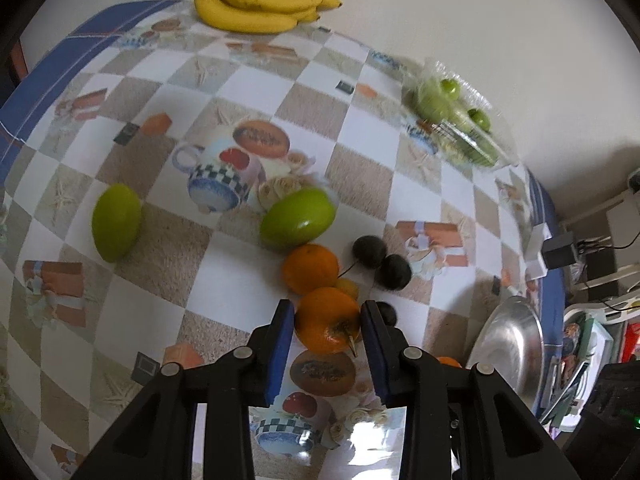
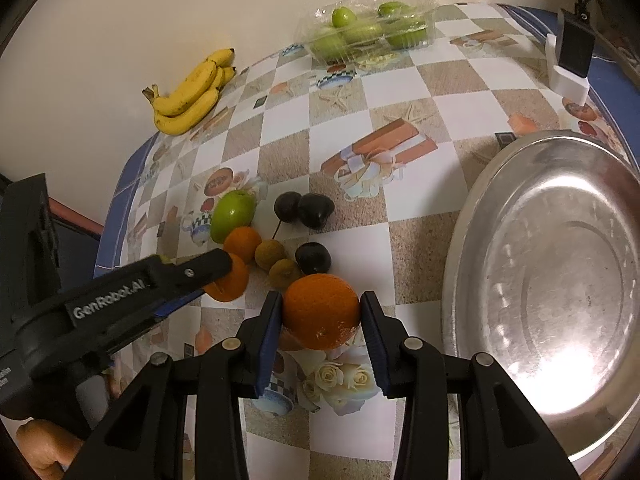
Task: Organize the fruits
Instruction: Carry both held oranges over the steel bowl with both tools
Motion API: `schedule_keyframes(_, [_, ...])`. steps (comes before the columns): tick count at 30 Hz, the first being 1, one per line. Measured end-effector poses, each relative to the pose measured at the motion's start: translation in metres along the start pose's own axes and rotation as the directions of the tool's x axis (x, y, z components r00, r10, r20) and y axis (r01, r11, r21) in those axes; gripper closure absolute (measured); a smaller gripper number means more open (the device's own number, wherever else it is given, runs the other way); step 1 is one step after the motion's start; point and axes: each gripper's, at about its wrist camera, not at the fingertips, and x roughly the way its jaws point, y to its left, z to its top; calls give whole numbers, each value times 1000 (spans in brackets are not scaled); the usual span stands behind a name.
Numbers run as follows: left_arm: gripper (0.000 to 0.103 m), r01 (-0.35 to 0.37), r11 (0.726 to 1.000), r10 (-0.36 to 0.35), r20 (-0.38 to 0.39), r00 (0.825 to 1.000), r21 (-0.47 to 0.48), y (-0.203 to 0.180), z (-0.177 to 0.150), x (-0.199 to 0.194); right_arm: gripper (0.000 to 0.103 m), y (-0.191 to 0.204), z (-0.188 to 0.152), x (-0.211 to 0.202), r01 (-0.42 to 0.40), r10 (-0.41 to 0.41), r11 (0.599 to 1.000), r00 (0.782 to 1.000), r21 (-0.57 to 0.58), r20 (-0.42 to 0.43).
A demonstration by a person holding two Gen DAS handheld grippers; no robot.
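Both tongs, left tongs [image 1: 327, 330] and right tongs [image 2: 322, 312], each clamp a round orange; next carry to round steel tray [image 2: 472, 216] beside them.

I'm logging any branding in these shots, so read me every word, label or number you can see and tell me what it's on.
"GenRobot.AI": raised white letters on the black arm of the left hand-held gripper, seen in the right wrist view.
Small white print at that view's left edge, on the same gripper's body: cut off, unreadable.
Lettering on the brown ovals printed on the tablecloth: too blurred to read.
Nothing else is legible.
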Motion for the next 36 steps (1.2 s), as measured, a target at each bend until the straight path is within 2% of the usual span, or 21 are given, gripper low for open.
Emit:
schedule_keyframes(10, [66, 31, 999, -31, 16, 999, 29, -25, -6, -5, 62, -38, 4, -20, 73, -77, 993, 997, 97, 32])
schedule_keyframes(18, [66, 84, 988, -82, -22, 996, 129, -75, -26, 3, 62, -95, 7, -41, 154, -169, 962, 984, 224, 51])
schedule_keyframes(23, [66, 124, 967, -113, -60, 992, 223, -113, -44, 11, 62, -128, 6, -51, 176, -201, 937, 978, 302, 53])
schedule_keyframes(29, [66, 159, 923, -129, -108, 986, 350, -156, -69, 32, 62, -155, 4, -61, 195, -233, 910, 971, 366, 61])
schedule_keyframes(32, [66, 175, 909, -132, -139, 982, 378, -168, -77, 48, 62, -164, 3, -61, 204, -242, 900, 969, 385, 54])
schedule_keyframes(36, [66, 187, 912, -134, -167, 977, 365, -169, -80, 65, 62, -173, 2, -60, 209, -249, 893, 967, 399, 51])
